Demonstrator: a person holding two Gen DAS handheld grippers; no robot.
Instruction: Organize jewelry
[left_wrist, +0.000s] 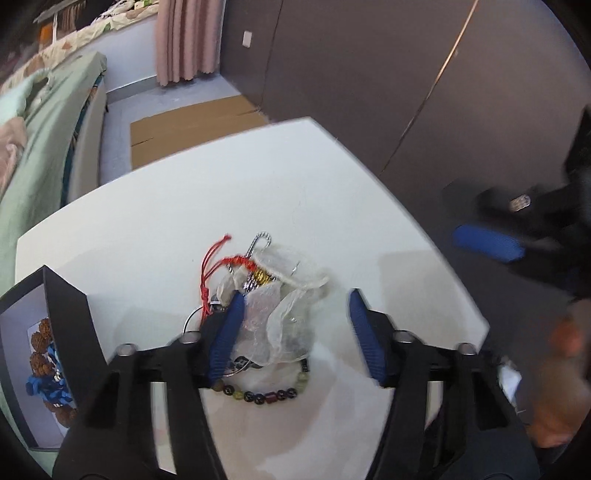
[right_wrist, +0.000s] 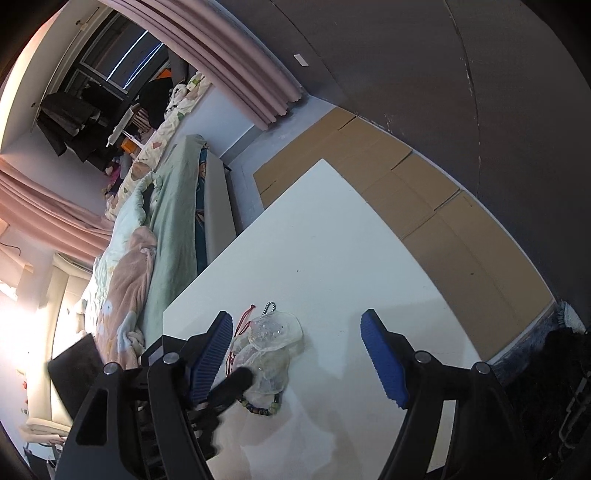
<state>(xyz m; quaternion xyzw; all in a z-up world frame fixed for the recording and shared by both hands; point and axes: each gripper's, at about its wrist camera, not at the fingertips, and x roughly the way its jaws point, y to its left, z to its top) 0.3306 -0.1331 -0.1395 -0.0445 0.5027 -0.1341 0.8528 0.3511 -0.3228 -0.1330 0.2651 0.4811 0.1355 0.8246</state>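
My left gripper (left_wrist: 295, 317) gapes wide over the sheer organza pouch (left_wrist: 284, 317) and beaded bracelet (left_wrist: 258, 395) on the white table (left_wrist: 221, 206), while my right gripper (right_wrist: 299, 354) also hangs spread above them.

flattened cardboard (right_wrist: 417, 206) lies beside a green-covered bed (right_wrist: 166, 221).

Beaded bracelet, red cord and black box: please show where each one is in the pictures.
beaded bracelet (left_wrist: 258, 394): left wrist view, on the dark middle beads.
red cord (left_wrist: 216, 248): left wrist view, on its upper loop.
black box (left_wrist: 22, 325): left wrist view, on its pale inner wall.
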